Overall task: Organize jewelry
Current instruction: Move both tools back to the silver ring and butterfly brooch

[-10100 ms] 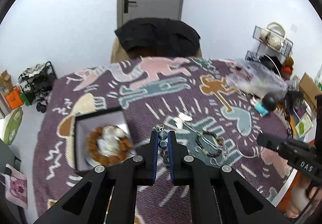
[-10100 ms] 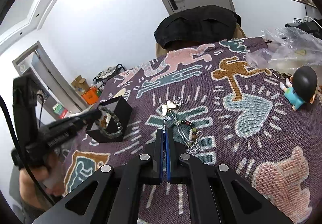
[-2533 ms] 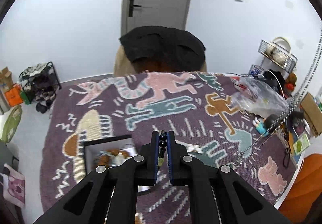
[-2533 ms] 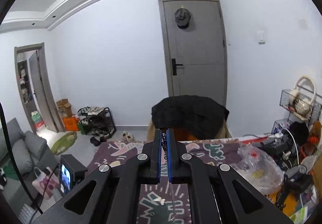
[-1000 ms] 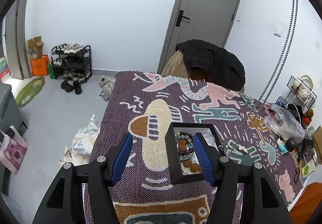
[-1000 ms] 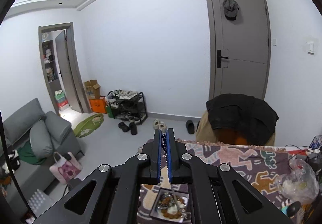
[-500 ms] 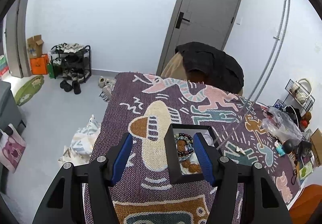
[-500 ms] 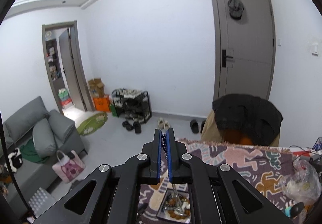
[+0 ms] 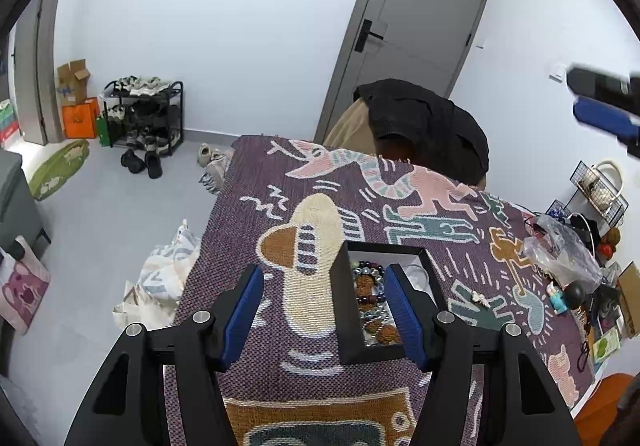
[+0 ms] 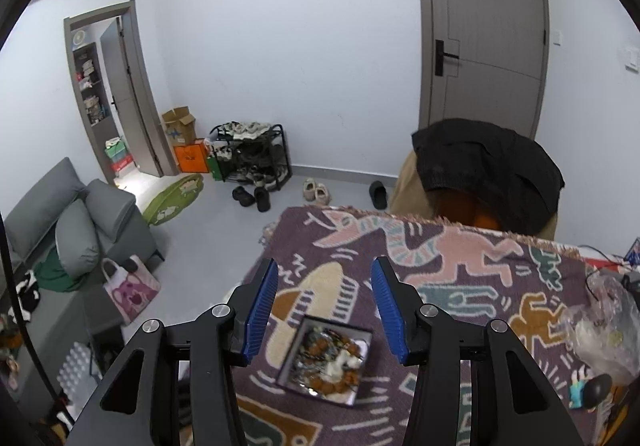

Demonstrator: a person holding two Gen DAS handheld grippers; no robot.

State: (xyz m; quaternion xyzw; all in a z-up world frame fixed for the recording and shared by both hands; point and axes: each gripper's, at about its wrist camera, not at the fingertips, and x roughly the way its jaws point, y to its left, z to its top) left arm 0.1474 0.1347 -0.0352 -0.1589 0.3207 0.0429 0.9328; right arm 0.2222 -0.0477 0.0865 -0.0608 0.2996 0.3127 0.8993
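Both the left tool [image 9: 324, 298] and the right tool [image 10: 324, 310] are hanging spread and empty above the black box [image 9: 345, 310], which is already holding bead bracelets [image 9: 366, 288]; a small pendant [image 9: 479, 297] is lying beside it on the desk [image 9: 280, 173], likely the last piece left.

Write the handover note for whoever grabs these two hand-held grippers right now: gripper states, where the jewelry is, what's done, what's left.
Left hand-held gripper: open, empty, low over the black jewelry box.
Right hand-held gripper: open, empty, high above the same box.
Box sits on the patterned blanket; it holds beaded bracelets and a silver chain.
Done: those pieces are in the box.
Left: a small pale pendant lies on the blanket to the right of the box. Whether anything else is loose near the plastic bag cannot be told.
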